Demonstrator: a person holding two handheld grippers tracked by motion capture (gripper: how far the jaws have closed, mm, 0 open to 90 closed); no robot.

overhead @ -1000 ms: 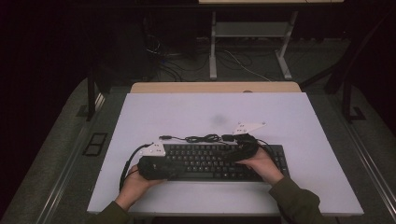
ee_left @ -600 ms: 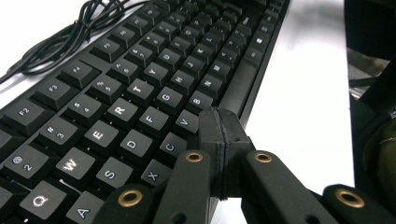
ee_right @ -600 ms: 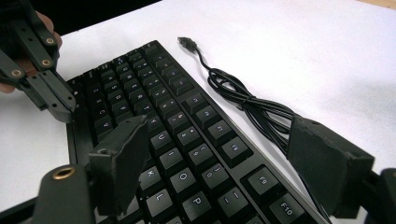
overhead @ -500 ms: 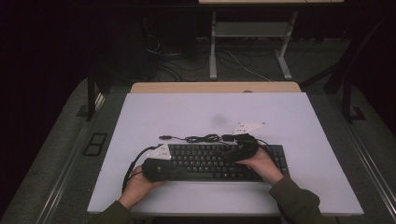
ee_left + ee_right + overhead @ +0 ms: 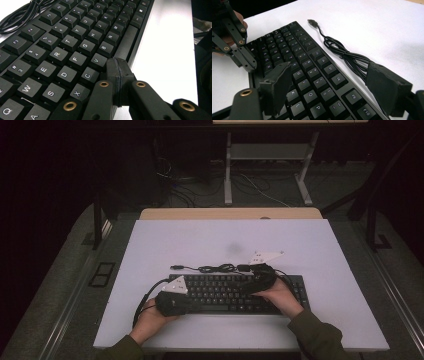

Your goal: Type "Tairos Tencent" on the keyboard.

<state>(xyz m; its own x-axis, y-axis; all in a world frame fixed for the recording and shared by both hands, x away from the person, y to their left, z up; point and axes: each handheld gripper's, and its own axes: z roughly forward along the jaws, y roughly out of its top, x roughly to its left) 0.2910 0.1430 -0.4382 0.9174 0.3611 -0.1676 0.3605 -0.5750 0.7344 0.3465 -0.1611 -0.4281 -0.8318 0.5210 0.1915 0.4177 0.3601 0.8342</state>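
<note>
A black keyboard [image 5: 227,294] lies across the near half of the white table [image 5: 325,250], and its bundled cable [image 5: 216,268] with a USB plug [image 5: 175,267] rests just behind it. My left gripper [image 5: 199,306] is shut with nothing between its jaws. In the left gripper view its tip [image 5: 117,65] hovers at the keyboard's [image 5: 62,50] front edge beside the V key and the spacebar. My right gripper [image 5: 242,282] is open, and in the right gripper view [image 5: 332,86] its jaws straddle the keyboard's [image 5: 307,67] upper key rows, with the cable [image 5: 347,58] near the right jaw.
Both hands rest at the keyboard's ends. A wooden tabletop edge [image 5: 230,213] adjoins the far side of the white table. Beyond it, a metal desk frame [image 5: 265,165] and floor cables sit in the dark. Bare white surface lies behind the keyboard.
My left gripper has edged slightly to the right along the keyboard's front edge. The right gripper and the keyboard have stayed put.
</note>
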